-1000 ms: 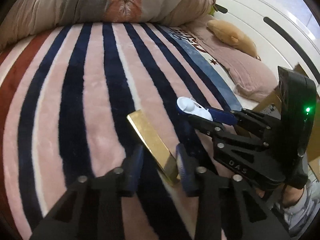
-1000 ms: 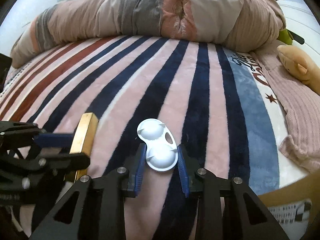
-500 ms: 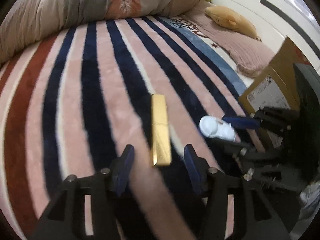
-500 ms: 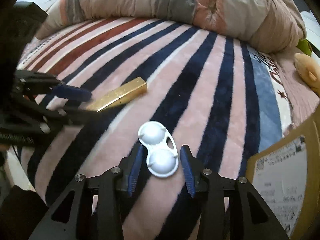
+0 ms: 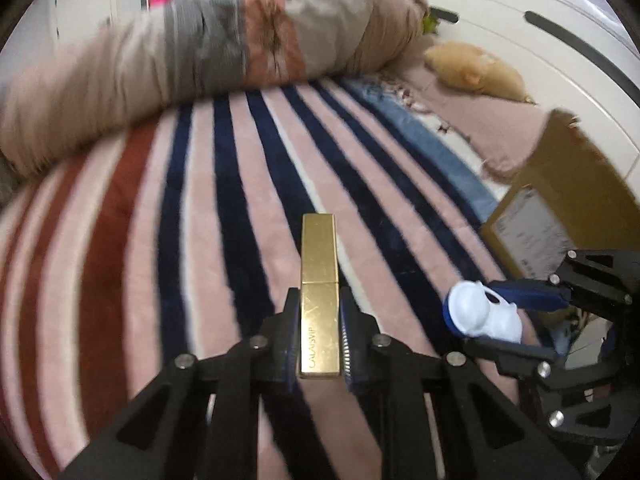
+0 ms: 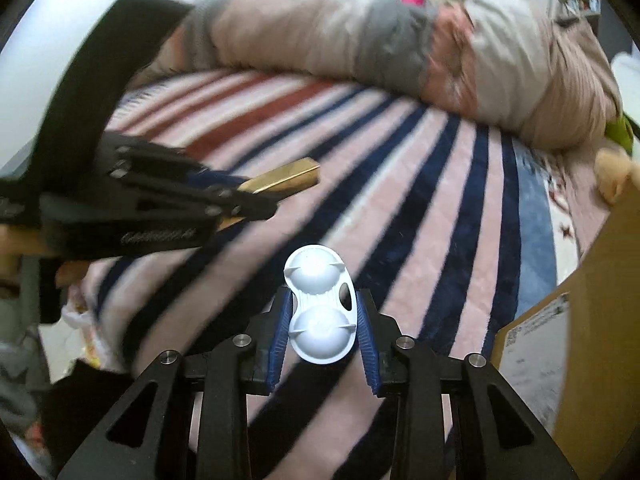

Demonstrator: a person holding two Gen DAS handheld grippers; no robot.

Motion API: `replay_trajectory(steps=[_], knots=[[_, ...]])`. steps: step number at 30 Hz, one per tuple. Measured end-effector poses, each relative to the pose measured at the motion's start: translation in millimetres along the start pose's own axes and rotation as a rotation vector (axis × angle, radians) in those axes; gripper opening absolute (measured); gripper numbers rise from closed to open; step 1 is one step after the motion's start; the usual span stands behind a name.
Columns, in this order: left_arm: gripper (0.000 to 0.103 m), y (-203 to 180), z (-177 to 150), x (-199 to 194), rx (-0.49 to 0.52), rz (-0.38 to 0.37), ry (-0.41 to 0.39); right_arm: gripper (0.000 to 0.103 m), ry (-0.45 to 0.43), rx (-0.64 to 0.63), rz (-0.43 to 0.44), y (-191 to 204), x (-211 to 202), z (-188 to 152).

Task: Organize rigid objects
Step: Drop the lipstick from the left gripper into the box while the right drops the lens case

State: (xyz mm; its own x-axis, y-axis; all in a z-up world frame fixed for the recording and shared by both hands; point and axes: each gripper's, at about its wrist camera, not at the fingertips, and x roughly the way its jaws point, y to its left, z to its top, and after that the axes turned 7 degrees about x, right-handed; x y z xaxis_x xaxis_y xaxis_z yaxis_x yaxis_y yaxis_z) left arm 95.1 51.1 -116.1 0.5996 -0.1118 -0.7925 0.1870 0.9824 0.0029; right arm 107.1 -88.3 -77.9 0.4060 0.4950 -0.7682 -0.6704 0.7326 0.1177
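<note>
Gold bar-shaped case (image 5: 319,292) clamped lengthwise in the left gripper (image 5: 319,334), blue pads tight against both long sides, near half between the fingers and far half sticking straight out ahead; printed lettering on its top face, too small to read for sure. Lifted clear of the striped blanket (image 5: 200,248), not lying on it. Same case visible from the right wrist view (image 6: 286,180) poking out of the left gripper (image 6: 240,196) at a slight upward tilt.

White double-dome plastic case (image 6: 322,306) pinched across its narrow waist by the right gripper (image 6: 322,332), one dome forward of the pads, one between them, also held above the blanket (image 6: 440,208). In the left view it shows up lower right (image 5: 482,314), squeezed in the right gripper (image 5: 504,320), well apart from the gold one.

Around all that: rolled-up patchwork quilt (image 5: 200,60) bunched across the far edge of the bed, tan plush toy (image 5: 476,70) near the white headboard (image 5: 520,24), pinkish pillow (image 5: 472,124) under it. Cardboard box (image 5: 560,208) with a shipping label sitting at the right edge of the bed, just beside the right gripper; also at far right in the right view (image 6: 592,320). Nothing between the two grippers. Both pointed roughly toward the quilt, left one level, side by side. Whole scene a bit motion-blurred
</note>
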Motion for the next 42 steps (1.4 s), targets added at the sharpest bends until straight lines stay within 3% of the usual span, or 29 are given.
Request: replay_trajectory(steps=[7,10,12,14,19,24,28,33,35,37,42], knots=[[0.015,-63,43,-99,0.119,-0.036,-0.190,0.027,-0.211,0.004,0.010,6,-113,-5],[0.015,-103,70,-114,0.207,-0.073,-0.231,0.028,-0.287,0.053,-0.055,-18,-156,-17],[0.015,-137,92,-110,0.271,-0.145,-0.234,0.028,-0.312,0.093,-0.116,-42,-176,-29],[0.015,-161,108,-99,0.316,-0.201,-0.214,0.028,-0.318,0.127,-0.172,-67,-186,-40],[0.015,-202,139,-35,0.349,-0.285,-0.059,0.028,-0.198,0.202,-0.233,-123,-166,-63],[0.015,-215,143,6,0.390,-0.236,0.063,0.028,-0.079,0.209,-0.272,-150,-123,-70],[0.018,-220,142,16,0.401,-0.198,0.080,0.028,-0.059,0.208,-0.313,-156,-120,-77],[0.037,-216,144,13,0.406,-0.205,0.063,0.033,-0.059,0.215,-0.299,-160,-117,-81],[0.054,-212,144,6,0.388,-0.201,0.046,0.036,-0.063,0.215,-0.297,-160,-117,-79],[0.061,-206,143,-5,0.370,-0.194,0.018,0.040,-0.071,0.215,-0.292,-157,-120,-78],[0.079,-191,137,-40,0.315,-0.189,-0.066,0.056,-0.111,0.214,-0.270,-151,-133,-73]])
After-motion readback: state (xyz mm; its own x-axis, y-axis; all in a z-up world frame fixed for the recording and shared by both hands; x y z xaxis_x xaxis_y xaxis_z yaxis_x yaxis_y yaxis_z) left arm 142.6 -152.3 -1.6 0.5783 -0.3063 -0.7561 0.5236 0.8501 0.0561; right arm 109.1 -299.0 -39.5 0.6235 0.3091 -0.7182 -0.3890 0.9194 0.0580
